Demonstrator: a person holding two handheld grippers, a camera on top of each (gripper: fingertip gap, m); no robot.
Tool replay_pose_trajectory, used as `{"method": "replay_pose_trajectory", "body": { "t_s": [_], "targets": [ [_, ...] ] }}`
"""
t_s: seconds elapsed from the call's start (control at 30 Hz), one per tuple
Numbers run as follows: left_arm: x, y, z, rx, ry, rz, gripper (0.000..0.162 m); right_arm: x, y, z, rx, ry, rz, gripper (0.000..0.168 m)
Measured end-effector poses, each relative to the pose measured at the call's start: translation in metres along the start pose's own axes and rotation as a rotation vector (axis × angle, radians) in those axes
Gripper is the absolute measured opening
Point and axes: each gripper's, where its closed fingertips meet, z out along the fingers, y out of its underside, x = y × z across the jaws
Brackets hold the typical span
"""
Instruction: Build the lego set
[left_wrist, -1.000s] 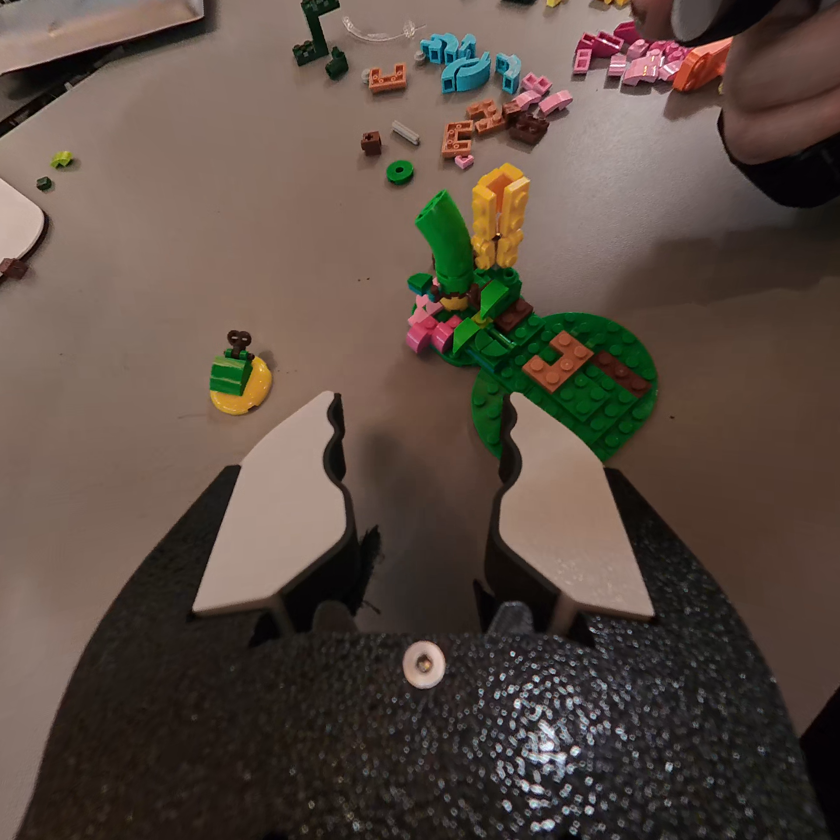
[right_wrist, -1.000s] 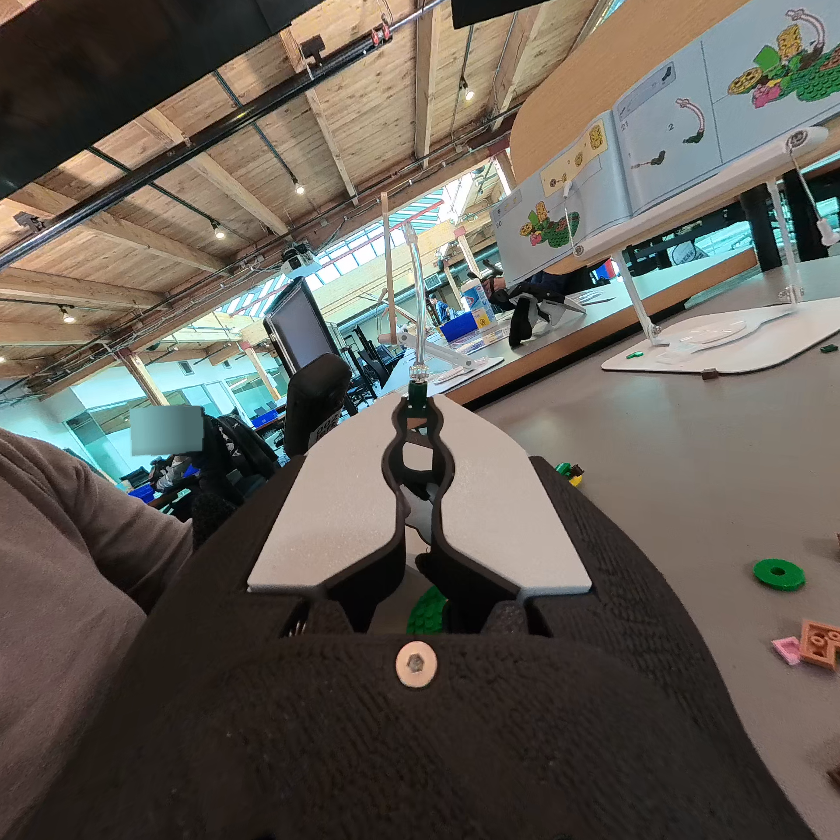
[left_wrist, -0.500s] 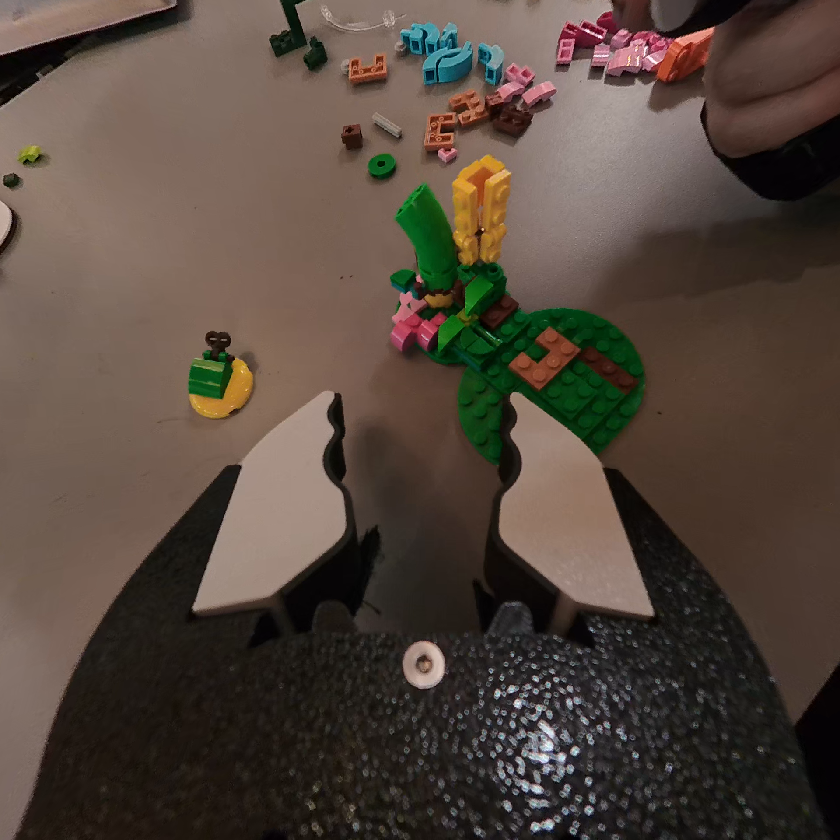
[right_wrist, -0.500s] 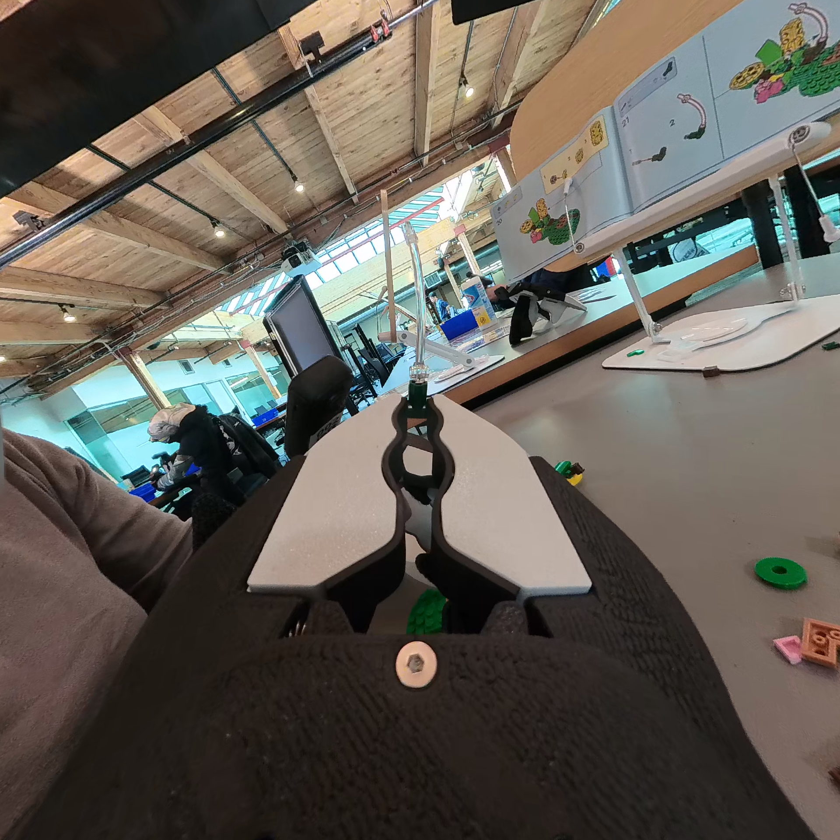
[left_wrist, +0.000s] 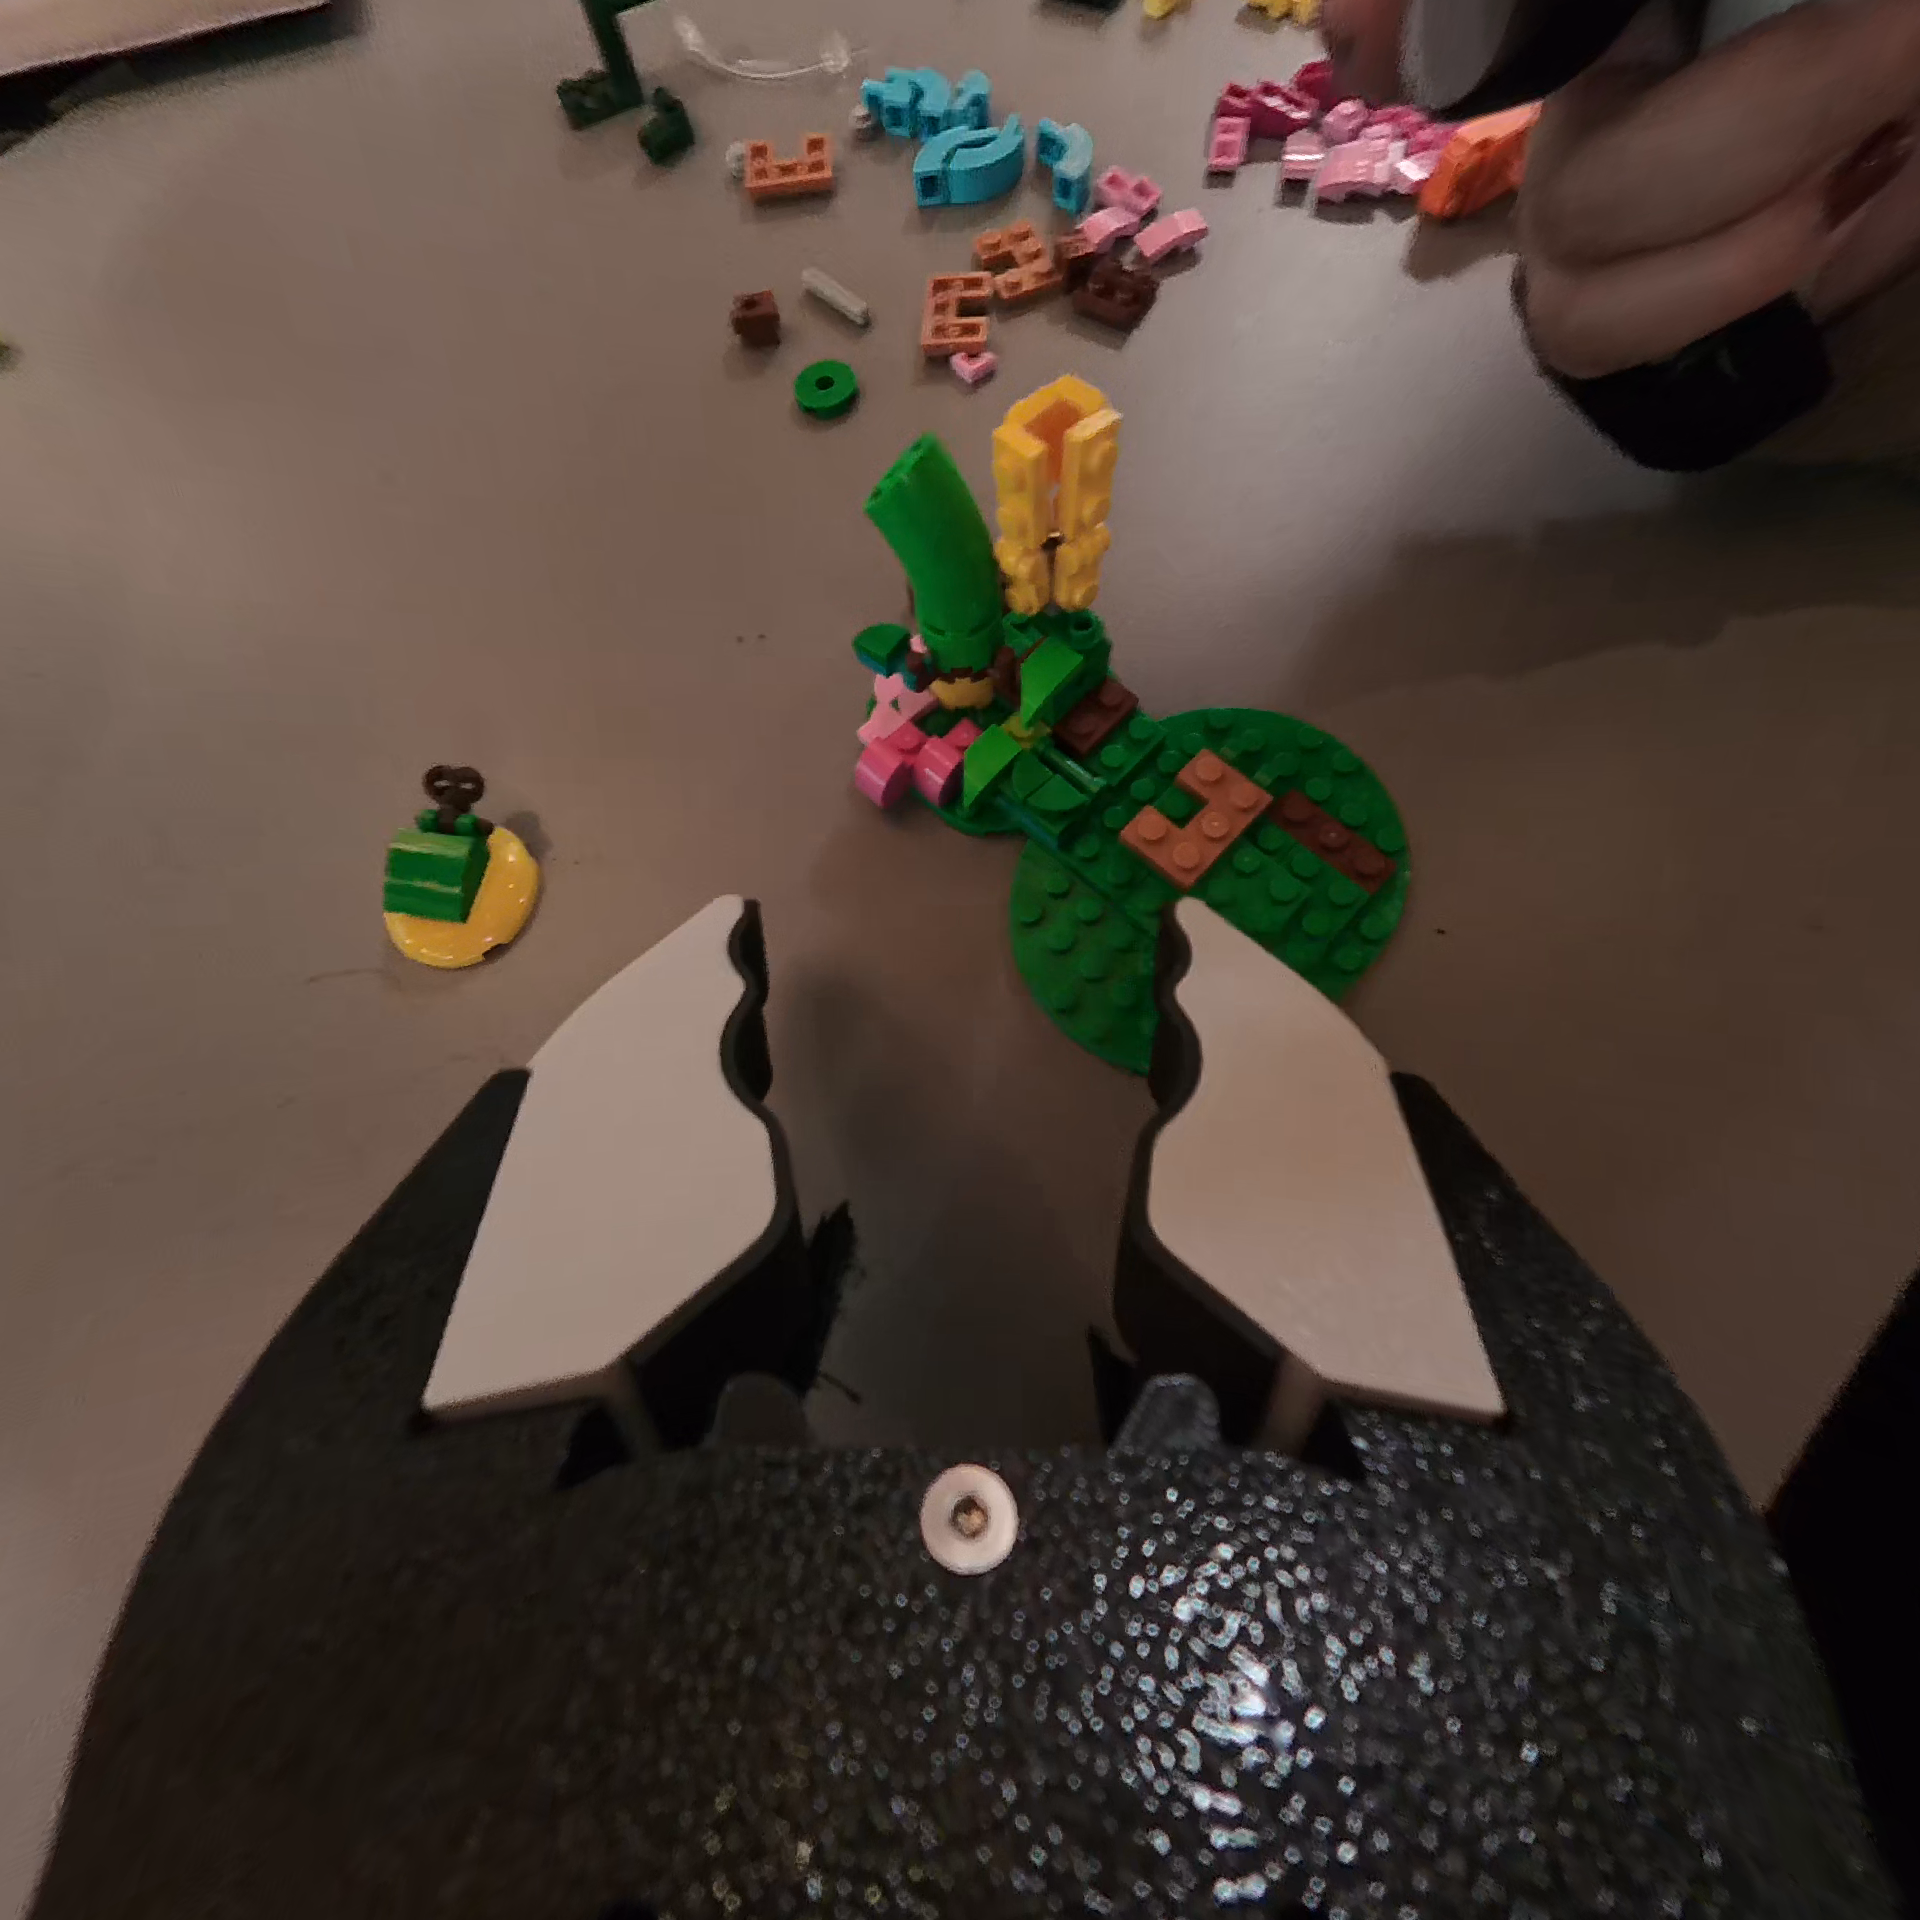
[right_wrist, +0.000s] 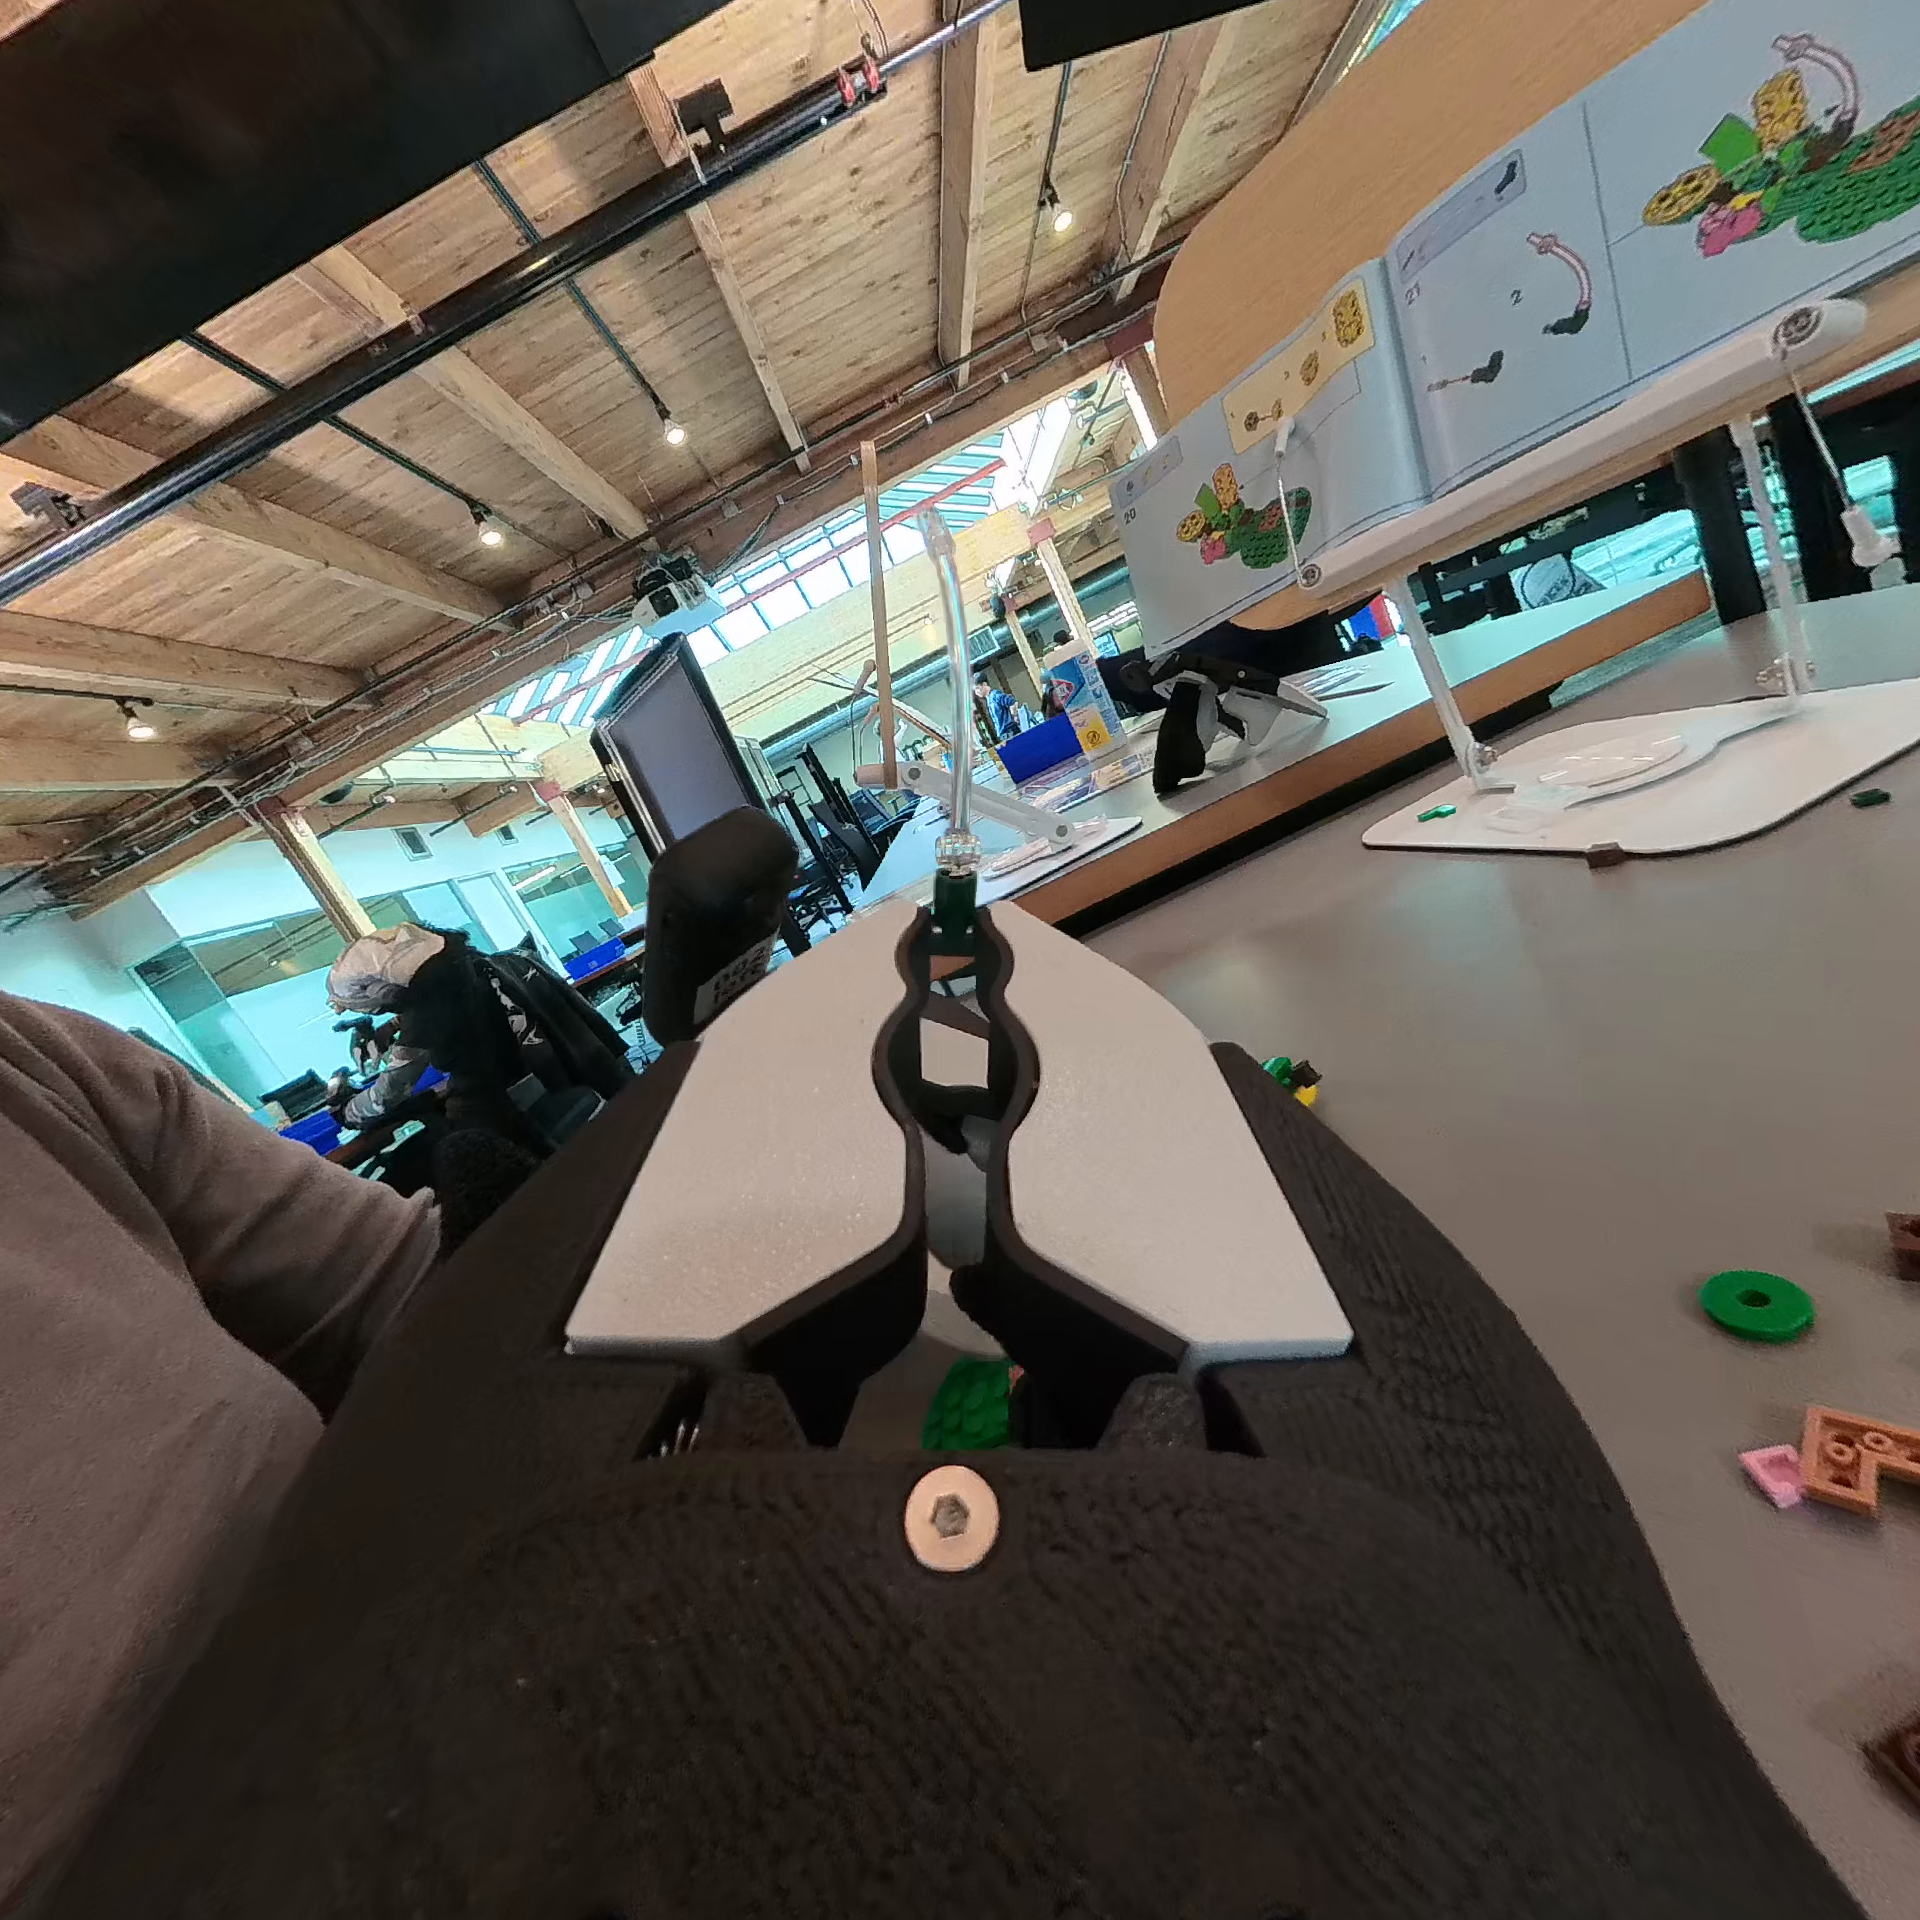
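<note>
The right hand-held gripper (right_wrist: 956, 920) pinches a dark green piece (right_wrist: 954, 896) with a clear curved stem (right_wrist: 951, 686) rising nearly upright from its tips, above the grey surface (right_wrist: 1558, 1039). The left hand-held gripper (left_wrist: 961, 935), spread wide and empty, hovers just before the green model (left_wrist: 1195, 831), whose green tube and yellow flower stand upright. Wooden ceiling beams (right_wrist: 727, 260) span an open workshop.

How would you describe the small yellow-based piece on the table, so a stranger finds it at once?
Start at the big green baseplate model on the grey table. Look left, across bare table, to the small yellow disc assembly. It stands alone, carrying a green block and a brown loop-shaped piece.
</note>
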Motion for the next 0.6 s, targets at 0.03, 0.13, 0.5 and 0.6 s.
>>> {"method": "replay_pose_trajectory", "body": {
  "t_s": [0.03, 0.13, 0.5, 0.6],
  "targets": [
    [0.005, -0.001, -0.001, 0.000, 0.037, -0.002, 0.077, 0.001, 0.000, 0.000, 0.000, 0.005, 0.000, 0.005],
    [0.020, -0.007, -0.005, 0.026, 0.149, -0.043, 0.081, 0.003, 0.002, 0.000, -0.003, 0.010, 0.008, 0.005],
    [0.056, -0.004, -0.018, -0.065, 0.400, -0.173, 0.067, 0.005, -0.003, -0.002, 0.018, 0.023, 0.000, 0.005],
    [0.063, -0.001, -0.015, -0.097, 0.400, -0.142, 0.068, 0.004, -0.003, -0.002, 0.015, 0.025, -0.011, 0.005]
  ]
}}
